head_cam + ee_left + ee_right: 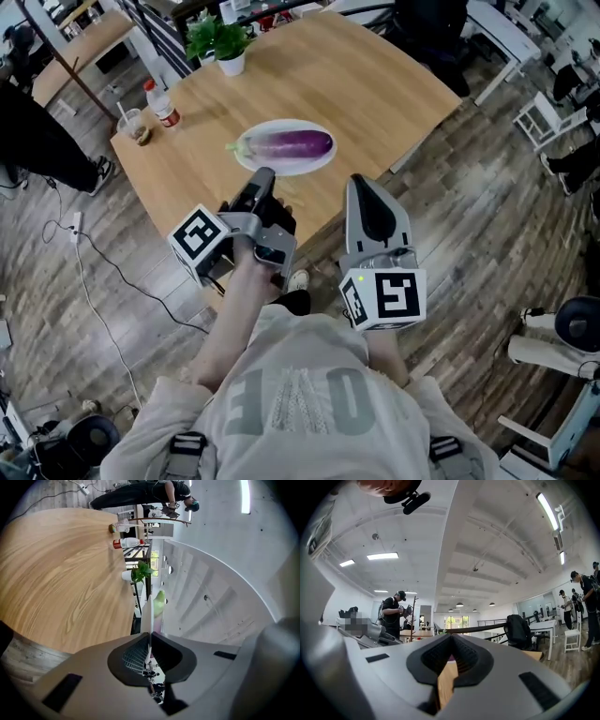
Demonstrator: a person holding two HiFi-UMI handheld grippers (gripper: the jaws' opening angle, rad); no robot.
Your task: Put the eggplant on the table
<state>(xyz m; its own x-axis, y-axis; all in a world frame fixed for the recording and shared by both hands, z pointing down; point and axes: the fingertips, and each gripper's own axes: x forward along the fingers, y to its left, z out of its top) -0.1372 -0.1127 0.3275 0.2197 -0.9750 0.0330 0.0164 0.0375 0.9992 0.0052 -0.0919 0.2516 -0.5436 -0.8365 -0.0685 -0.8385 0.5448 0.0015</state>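
A purple eggplant (pixel 295 143) with a green stem lies on a white plate (pixel 251 161) over the round wooden table (pixel 375 84). My left gripper (pixel 263 176) reaches the plate's near-left rim, rolled on its side. In the left gripper view the plate (pixel 146 613) runs edge-on into the shut jaws of the left gripper (pixel 150 637), and the green stem (pixel 160 603) shows beyond. I cannot tell whether the plate rests on the table (pixel 61 583). My right gripper (pixel 360 182) is shut and empty at the table's near edge, right of the plate. Wood shows past the right gripper (pixel 451 638).
A potted plant (pixel 223 42), a red-capped bottle (pixel 161 103) and a cup (pixel 134 125) stand at the table's far left. A white chair (pixel 542 117) and other tables stand around. A cable (pixel 94 272) runs over the wooden floor. A person (pixel 393 613) stands further back.
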